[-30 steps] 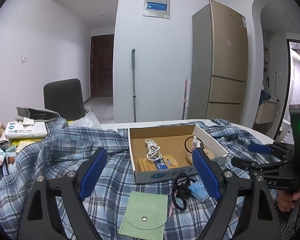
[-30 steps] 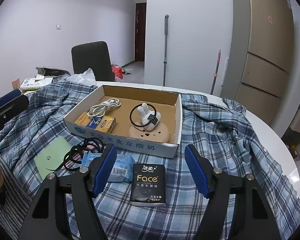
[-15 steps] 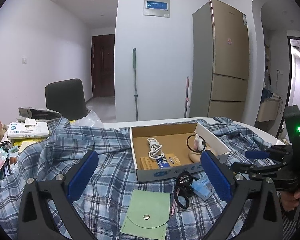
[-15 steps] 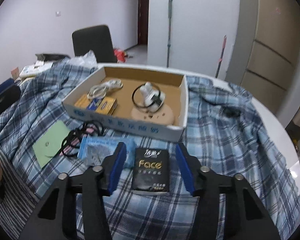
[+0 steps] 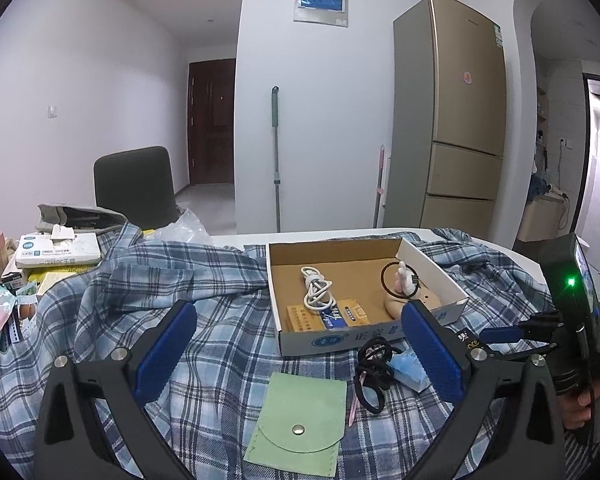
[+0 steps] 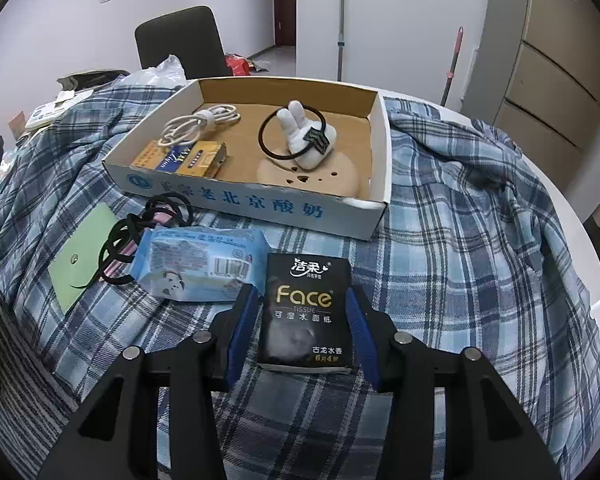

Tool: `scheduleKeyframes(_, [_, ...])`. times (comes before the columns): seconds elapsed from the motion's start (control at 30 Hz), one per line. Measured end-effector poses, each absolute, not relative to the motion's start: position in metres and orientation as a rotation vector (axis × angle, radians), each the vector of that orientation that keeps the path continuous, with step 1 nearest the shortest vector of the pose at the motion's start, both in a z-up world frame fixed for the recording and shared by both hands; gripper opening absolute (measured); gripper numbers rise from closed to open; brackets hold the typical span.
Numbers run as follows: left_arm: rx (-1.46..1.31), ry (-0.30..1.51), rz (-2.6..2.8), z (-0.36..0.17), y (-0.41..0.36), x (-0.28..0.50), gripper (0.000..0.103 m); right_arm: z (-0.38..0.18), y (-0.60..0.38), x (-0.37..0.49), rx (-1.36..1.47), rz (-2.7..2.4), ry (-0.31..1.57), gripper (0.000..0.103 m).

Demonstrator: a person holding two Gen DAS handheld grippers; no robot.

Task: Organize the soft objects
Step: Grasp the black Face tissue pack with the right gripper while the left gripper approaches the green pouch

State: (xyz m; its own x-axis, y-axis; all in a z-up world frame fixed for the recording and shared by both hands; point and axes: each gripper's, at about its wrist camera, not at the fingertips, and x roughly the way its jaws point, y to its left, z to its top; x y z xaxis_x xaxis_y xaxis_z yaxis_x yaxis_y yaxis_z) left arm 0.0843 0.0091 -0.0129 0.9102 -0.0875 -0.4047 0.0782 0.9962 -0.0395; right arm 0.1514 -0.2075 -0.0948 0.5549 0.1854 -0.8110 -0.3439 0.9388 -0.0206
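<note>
Straddling the black tissue pack (image 6: 306, 312), the right claw (image 6: 302, 336) has its blue pads on either side of the pack; they have just been closing, and they now sit at the pack's edges, though a firm squeeze cannot be confirmed. The pack lies flat on the plaid shirt (image 6: 472, 240) spread over the worktop (image 6: 580, 216), just in front of the box (image 6: 256, 204). Touching the pack's left edge is a blue tissue pack (image 6: 200, 264), also in front of the box. Left of that, a tangle of black hair ties (image 6: 140, 224) lies near the box's front left corner, partly over a green pouch (image 6: 86, 248).

Inside the box are a coiled white cable (image 6: 200, 122) at the back left, two orange-and-blue packets (image 6: 180, 158) at the front left, a white plush bunny (image 6: 306, 136) with a black hair tie around it towards the right, and a tan perforated pad (image 6: 312, 178) under the bunny.

The left claw (image 5: 296, 350) hangs with its pads wide apart and nothing between them; they have just been opening. It sits in front of the box, above the pouch (image 5: 300, 424). From this view the right claw (image 5: 500, 334) shows at the far right, beside the box's front right corner, with a hand (image 5: 588, 408) below it.
</note>
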Motion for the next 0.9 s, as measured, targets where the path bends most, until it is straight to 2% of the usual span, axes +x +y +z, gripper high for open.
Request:
scheduleKeyframes(0.2, [-0.027, 0.440, -0.065, -0.015, 0.013, 0.088, 0.103, -0.099, -0.206, 0.153, -0.198, 0.306, 0.957, 0.057])
scheduleKeyframes(0.37, [-0.019, 0.496, -0.053, -0.020, 0.014, 0.096, 0.103, -0.105, -0.208, 0.159, -0.182, 0.310, 0.997, 0.057])
scheduleKeyframes(0.43, [-0.008, 0.540, -0.040, -0.025, 0.014, 0.101, 0.103, -0.107, -0.212, 0.162, -0.159, 0.307, 1.018, 0.056])
scheduleKeyframes(0.5, [0.005, 0.604, -0.051, -0.033, 0.012, 0.108, 0.103, -0.109, -0.215, 0.165, -0.145, 0.299, 1.030, 0.046])
scheduleKeyframes(0.9, [0.047, 0.857, -0.094, -0.064, 0.007, 0.133, 0.101, -0.093, -0.209, 0.151, -0.182, 0.293, 0.926, 0.046])
